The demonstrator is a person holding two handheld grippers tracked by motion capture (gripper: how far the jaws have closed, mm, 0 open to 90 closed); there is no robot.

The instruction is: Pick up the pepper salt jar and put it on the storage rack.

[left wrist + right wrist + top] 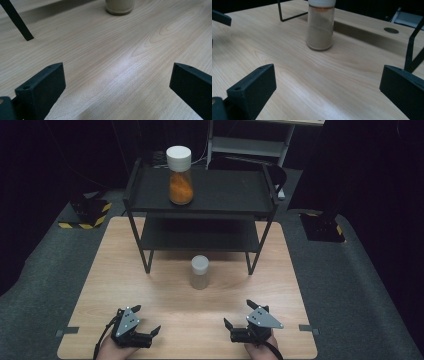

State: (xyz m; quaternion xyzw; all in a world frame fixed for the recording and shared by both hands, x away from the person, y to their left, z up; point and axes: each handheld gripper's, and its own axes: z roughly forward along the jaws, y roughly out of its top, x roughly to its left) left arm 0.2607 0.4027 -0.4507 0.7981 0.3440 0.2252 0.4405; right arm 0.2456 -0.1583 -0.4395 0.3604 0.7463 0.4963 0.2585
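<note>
Item: jar of pale beige powder, white screw lid, clear cylindrical body filled almost to the neck. In the right gripper view a thin orange band showed just under the lid. It stood upright on the bench, just in front of the black two-tier rack, between the rack's front legs and apart from both of them.

Companion item: jar of orange powder, same white lid and clear body, about two-thirds full. It stood upright on the left part of the rack's top shelf.

Left gripper: resting near the front edge of the bench, jaws spread wide, nothing between them. The left gripper view gave bare wood between the jaws, with the base of the beige jar far ahead.

Right gripper: likewise near the front edge, jaws wide apart and empty, pointed toward the beige jar, well short of it.

Progress, as judged: one jar already sat shelved; the beige jar, nearest the grippers, remained on the bench, not yet grasped. The approach, the grip and the lift all appeared left to do.

Condition: both jars lidded and intact, with no spill seen on bench or shelf.
</note>
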